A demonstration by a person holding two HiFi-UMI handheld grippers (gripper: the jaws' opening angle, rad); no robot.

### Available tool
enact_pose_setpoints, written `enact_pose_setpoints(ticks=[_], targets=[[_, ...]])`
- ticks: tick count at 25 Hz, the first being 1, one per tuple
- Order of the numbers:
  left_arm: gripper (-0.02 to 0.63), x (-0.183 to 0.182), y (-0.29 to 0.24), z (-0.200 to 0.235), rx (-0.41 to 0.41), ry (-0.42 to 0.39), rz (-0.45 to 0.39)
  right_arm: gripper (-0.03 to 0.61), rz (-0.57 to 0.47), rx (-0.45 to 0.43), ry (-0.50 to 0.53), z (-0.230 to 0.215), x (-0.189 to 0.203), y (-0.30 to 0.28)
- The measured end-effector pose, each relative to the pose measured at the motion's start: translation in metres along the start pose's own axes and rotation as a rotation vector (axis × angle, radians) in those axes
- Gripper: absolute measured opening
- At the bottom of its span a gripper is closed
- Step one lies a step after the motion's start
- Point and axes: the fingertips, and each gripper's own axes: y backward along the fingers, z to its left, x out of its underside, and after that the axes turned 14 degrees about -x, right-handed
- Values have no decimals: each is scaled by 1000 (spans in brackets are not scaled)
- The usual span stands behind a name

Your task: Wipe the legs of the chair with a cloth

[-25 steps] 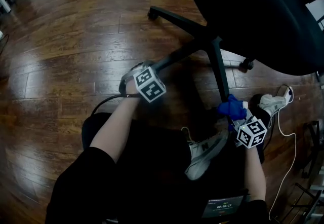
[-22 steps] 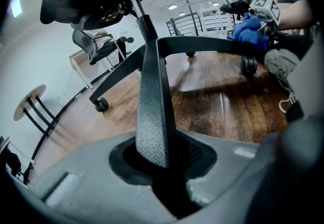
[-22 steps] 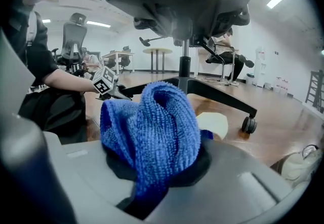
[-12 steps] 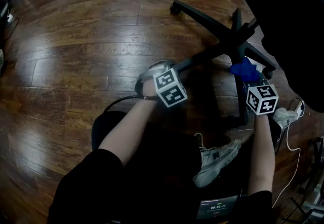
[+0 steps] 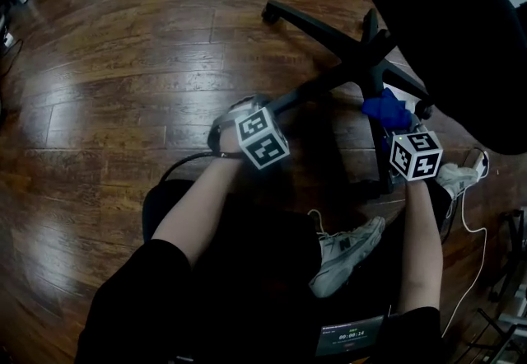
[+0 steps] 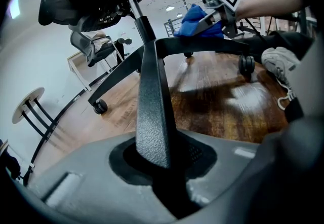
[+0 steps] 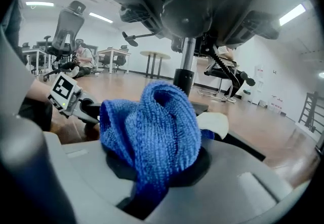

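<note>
My left tool [image 6: 163,170] is clamped on one chair leg [image 6: 152,96]. My right tool [image 7: 152,187] grips the blue cloth [image 7: 152,126] against the neighbouring leg, near the hub (bare floor [image 5: 123,49] beyond the castors).

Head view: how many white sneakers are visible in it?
2. The nearer white sneaker is low in the middle of the picture. The farther white sneaker is at the right side and only partly visible. No other sneaker shows, though the dark chair seat could hide things.
</note>
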Motion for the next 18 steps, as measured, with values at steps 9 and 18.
enact_pose_setpoints(ticks=[9,18], targets=[[104,3,-1,1,-2,9,24,86,30,-56,-50,70,106,94],[104,1,-1,1,16,13,35,84,52,-50,-47,59,92,82]])
